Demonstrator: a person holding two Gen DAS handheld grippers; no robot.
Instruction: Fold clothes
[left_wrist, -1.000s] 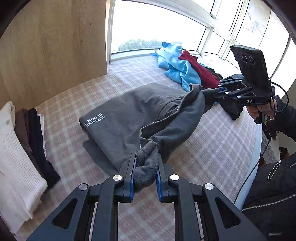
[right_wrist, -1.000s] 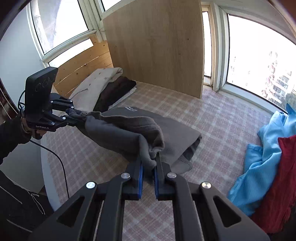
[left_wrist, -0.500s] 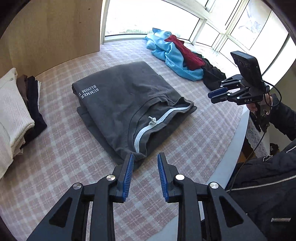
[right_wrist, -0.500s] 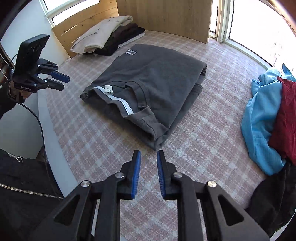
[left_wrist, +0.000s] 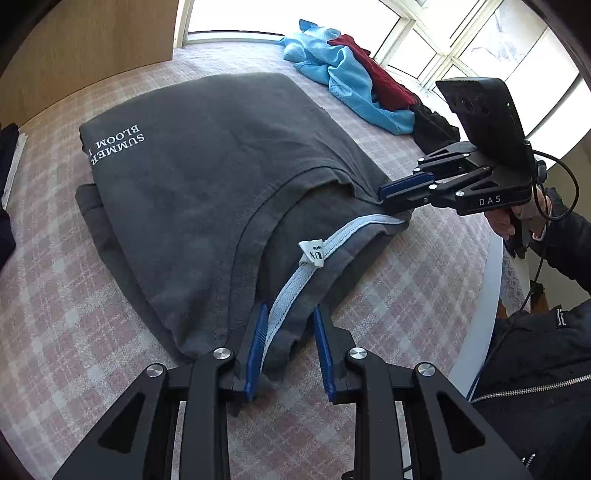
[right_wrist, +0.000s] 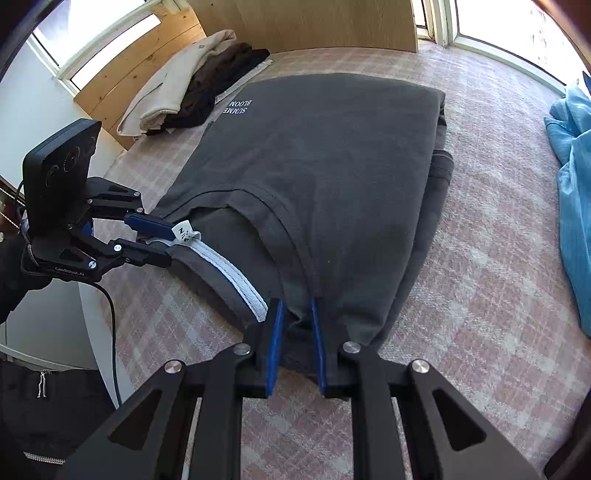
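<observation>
On the pink checked table cover (left_wrist: 74, 314), a folded dark grey sweatshirt (left_wrist: 207, 166) lies flat, its white print "SUMMER BLOOM" at the far left corner in the left wrist view. The near edge shows the neck opening, with a pale blue-white neck tape (left_wrist: 295, 280) and a small white label (left_wrist: 312, 253) on it. The left gripper (left_wrist: 290, 332) is down at the near corner of the garment, its blue-padded fingers spread apart with the collar edge and tape lying between them; the fingers are not pressed together on the cloth. The right gripper (right_wrist: 297, 328) sits at the other end of the collar, fingers likewise parted, a bunch of grey fabric between them; whether the pads actually touch the cloth cannot be told. Each gripper shows in the other's view, fingers parted, at its own end of the neck opening. Far right in the left wrist view lies a heap of unfolded clothes, light blue (left_wrist: 343, 81) and dark red (left_wrist: 376, 79). Far left in the right wrist view, a stack of folded clothes (right_wrist: 192, 81) in cream and dark brown rests near a wooden panel (right_wrist: 303, 22).
</observation>
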